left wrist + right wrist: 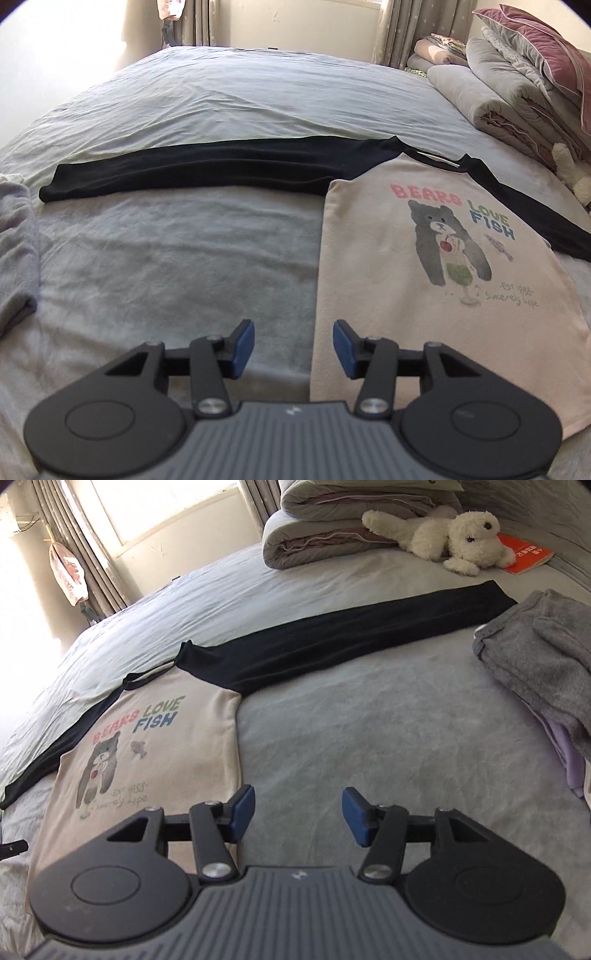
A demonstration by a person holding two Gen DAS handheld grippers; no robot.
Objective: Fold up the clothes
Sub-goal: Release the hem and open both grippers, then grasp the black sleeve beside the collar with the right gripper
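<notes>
Your left tongs [293,349] and right tongs [298,819] both stand apart, gripping nothing. The cream bear shirt [424,266] lies flat on the bed [184,258], black sleeves spread.

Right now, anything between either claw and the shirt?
Nothing visible. The left claw hangs open over the shirt near its side edge, and only bare bedsheet lies beside the open right claw. The grey clothes pile lies off to the side, clear of the black sleeve.
</notes>
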